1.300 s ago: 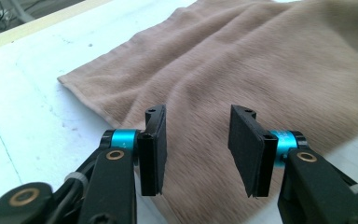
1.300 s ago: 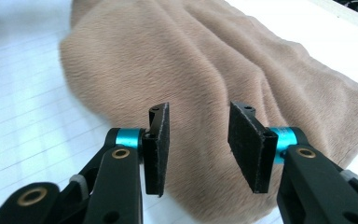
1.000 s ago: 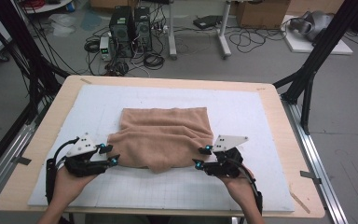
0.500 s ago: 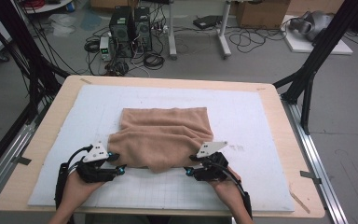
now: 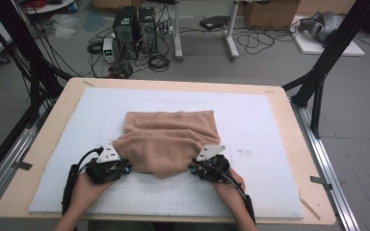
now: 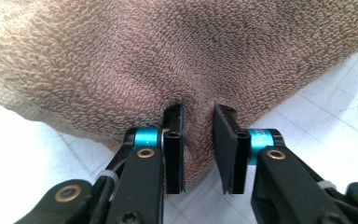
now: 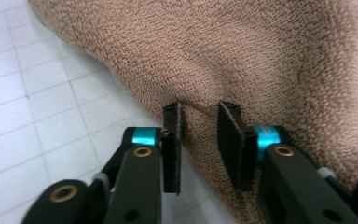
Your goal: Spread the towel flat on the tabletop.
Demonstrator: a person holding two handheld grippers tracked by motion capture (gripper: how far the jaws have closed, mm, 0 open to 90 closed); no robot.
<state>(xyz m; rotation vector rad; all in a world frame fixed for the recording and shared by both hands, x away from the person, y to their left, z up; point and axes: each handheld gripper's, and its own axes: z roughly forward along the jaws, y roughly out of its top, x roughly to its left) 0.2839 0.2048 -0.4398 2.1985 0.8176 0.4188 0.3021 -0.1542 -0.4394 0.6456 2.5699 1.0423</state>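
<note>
Both the left tool (image 5: 112,168) and right tool (image 5: 207,168) have just been closing, seemingly pinching the soft, limp brown towel (image 5: 171,142) at its near corners, the sensible grip.

Grey floor (image 5: 270,62), tangled black cables (image 5: 159,60), two black computer towers (image 5: 134,26), white desk legs (image 5: 229,29), cardboard box (image 5: 270,12), black frame struts (image 5: 332,48), wooden table (image 5: 58,125) under white gridded mat (image 5: 260,125)
</note>
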